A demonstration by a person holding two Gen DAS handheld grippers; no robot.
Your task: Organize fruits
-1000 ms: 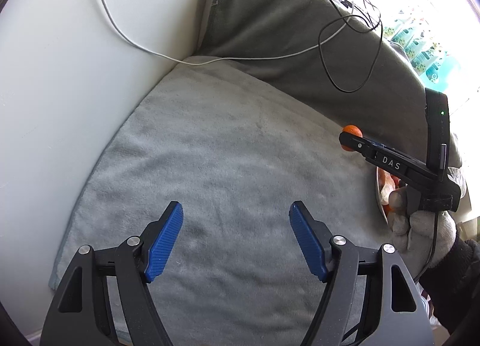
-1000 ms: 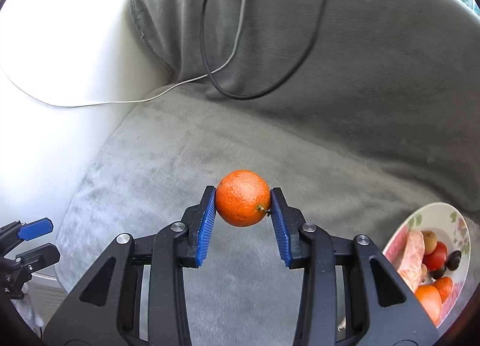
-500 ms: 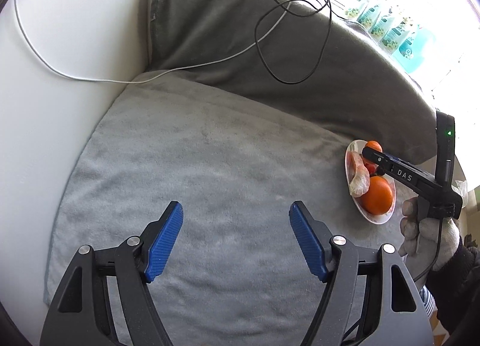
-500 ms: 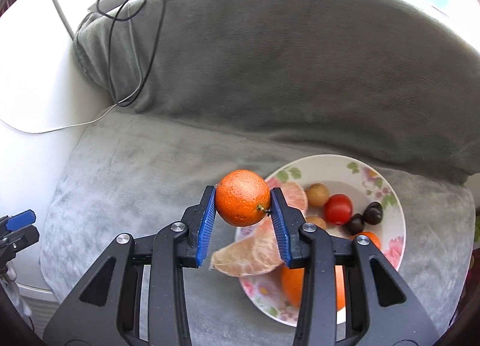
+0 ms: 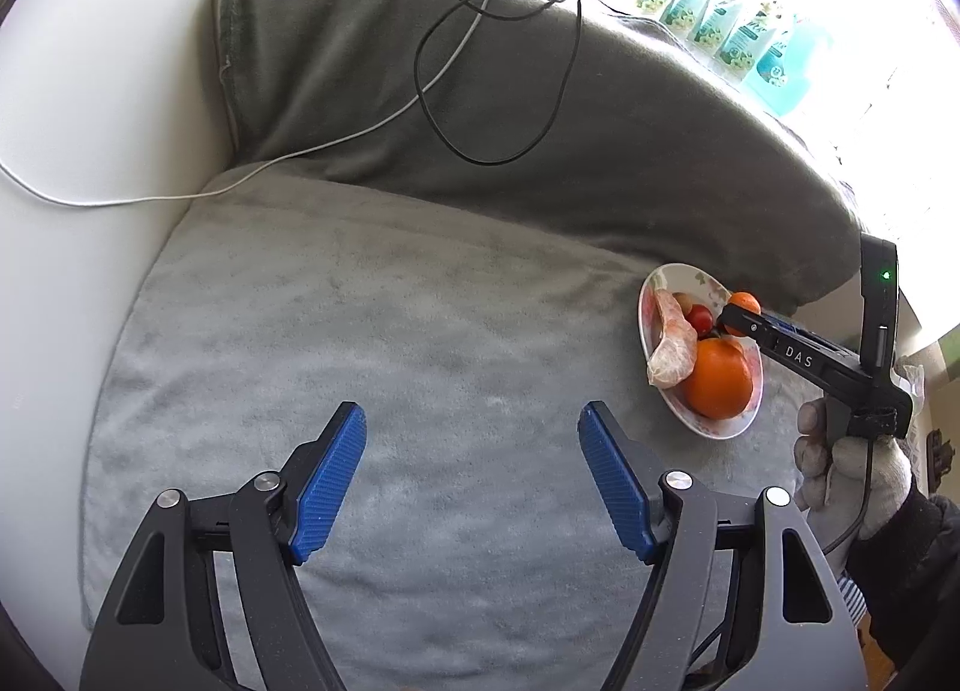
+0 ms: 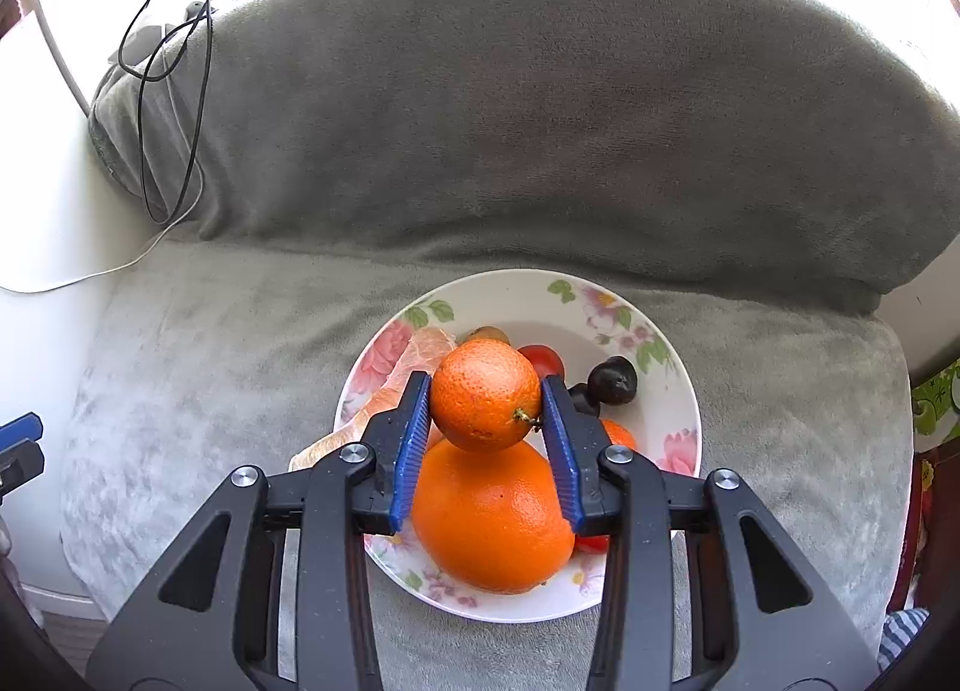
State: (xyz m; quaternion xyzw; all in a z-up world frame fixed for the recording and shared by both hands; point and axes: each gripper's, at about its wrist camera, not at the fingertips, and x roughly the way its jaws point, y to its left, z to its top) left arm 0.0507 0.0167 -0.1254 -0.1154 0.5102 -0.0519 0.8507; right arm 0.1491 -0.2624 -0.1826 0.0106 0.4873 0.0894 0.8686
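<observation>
From the left wrist camera, the left gripper (image 5: 474,475) hangs over a grey blanket (image 5: 372,343) with its blue fingers (image 5: 327,484) spread apart and nothing between them. Off to the right a flowered plate (image 5: 663,277) sits on the blanket at the foot of a darker grey cushion (image 5: 600,151). On it lie a big orange (image 5: 717,379), a peeled citrus piece (image 5: 672,340) along its left rim and a small red fruit (image 5: 699,318). The right gripper (image 5: 741,312), held by a gloved hand (image 5: 846,463), reaches in from the right above the plate, its tip carrying a small tangerine (image 5: 746,301). A black cable (image 5: 564,61) and a white cable (image 5: 252,175) trail over the cushion, and teal bottles (image 5: 744,37) stand in the bright light behind it.

From the right wrist camera, the right gripper (image 6: 486,409) is clamped on the tangerine (image 6: 483,391), a blue pad pressing each side of it, and holds it in the air directly over the plate (image 6: 516,295). Just below it lies the big orange (image 6: 489,517). The peeled citrus piece (image 6: 384,403) shows behind the left finger, a red fruit (image 6: 543,358) and two dark round fruits (image 6: 612,379) lie to the right, and a brownish one (image 6: 486,334) peeks out behind the tangerine. A blue fingertip of the left gripper (image 6: 21,427) shows at the left edge
</observation>
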